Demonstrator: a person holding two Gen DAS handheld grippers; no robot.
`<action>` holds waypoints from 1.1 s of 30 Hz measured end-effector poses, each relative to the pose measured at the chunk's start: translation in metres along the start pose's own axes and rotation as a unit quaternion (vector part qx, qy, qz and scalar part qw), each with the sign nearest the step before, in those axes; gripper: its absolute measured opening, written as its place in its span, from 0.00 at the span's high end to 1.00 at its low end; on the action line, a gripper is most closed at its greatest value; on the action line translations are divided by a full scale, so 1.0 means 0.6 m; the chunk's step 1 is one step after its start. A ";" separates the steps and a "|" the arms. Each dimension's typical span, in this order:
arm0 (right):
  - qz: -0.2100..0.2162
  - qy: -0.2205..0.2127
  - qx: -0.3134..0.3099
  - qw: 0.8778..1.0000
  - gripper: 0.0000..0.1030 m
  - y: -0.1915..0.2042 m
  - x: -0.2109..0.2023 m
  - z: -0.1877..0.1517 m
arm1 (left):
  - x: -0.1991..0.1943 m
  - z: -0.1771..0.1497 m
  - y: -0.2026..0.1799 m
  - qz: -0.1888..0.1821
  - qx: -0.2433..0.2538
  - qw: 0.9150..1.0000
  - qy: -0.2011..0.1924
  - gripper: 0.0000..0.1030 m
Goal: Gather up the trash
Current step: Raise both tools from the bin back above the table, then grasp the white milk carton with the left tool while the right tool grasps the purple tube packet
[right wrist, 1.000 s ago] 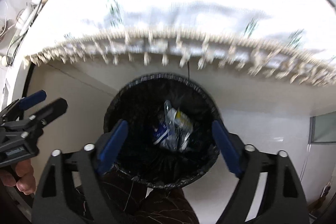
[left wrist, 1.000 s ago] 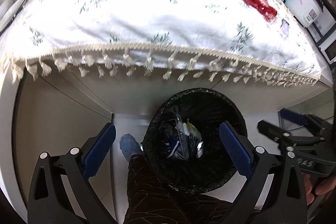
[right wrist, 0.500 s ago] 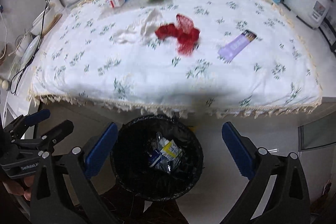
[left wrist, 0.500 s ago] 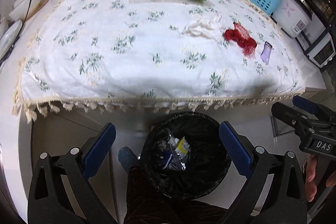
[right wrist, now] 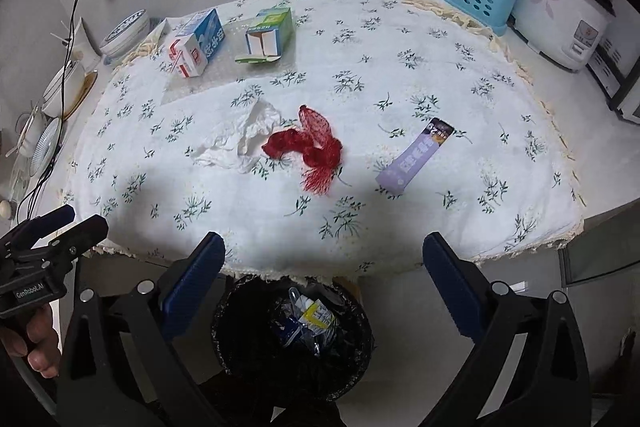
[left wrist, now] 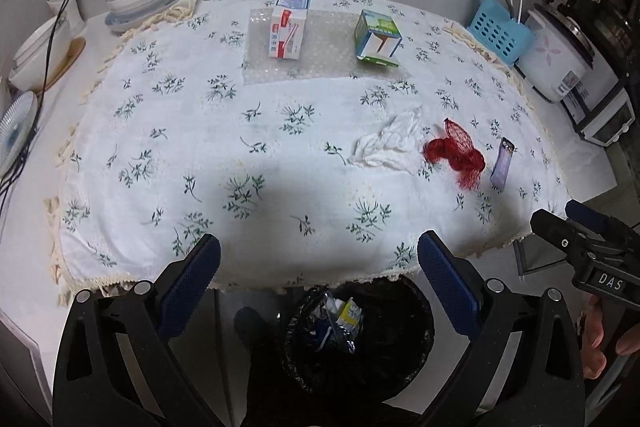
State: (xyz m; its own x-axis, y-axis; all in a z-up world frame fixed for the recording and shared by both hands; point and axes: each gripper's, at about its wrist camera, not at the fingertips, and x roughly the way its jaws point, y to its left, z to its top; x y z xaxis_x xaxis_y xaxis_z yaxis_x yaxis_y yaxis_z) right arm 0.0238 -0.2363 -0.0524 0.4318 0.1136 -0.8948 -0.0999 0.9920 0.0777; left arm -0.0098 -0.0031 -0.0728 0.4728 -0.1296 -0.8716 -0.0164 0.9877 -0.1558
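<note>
Now both my grippers, left and right, hang released and empty over the bin. Purple wrapper lies ahead-right on the bench, long axis diagonal, nearer my right fingers.

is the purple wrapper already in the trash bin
No, the purple wrapper lies flat on the tablecloth, apart from the trash bin on the floor below.

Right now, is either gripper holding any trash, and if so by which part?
Nothing is held. The left gripper and right gripper both stand open and empty above the trash bin.
</note>
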 end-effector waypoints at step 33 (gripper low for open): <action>-0.086 0.035 0.145 0.985 0.11 -0.141 0.105 0.132 | 0.163 0.346 0.030 -0.004 0.037 0.999 0.009 0.06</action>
State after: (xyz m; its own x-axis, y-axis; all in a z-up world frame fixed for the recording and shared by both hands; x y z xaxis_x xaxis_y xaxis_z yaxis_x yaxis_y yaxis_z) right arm 0.1304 -0.3086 -0.0806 0.3552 -0.0511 -0.9334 0.2334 0.9717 0.0356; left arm 0.2193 0.0201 -0.0643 0.4572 -0.1381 -0.8786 0.0526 0.9903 -0.1283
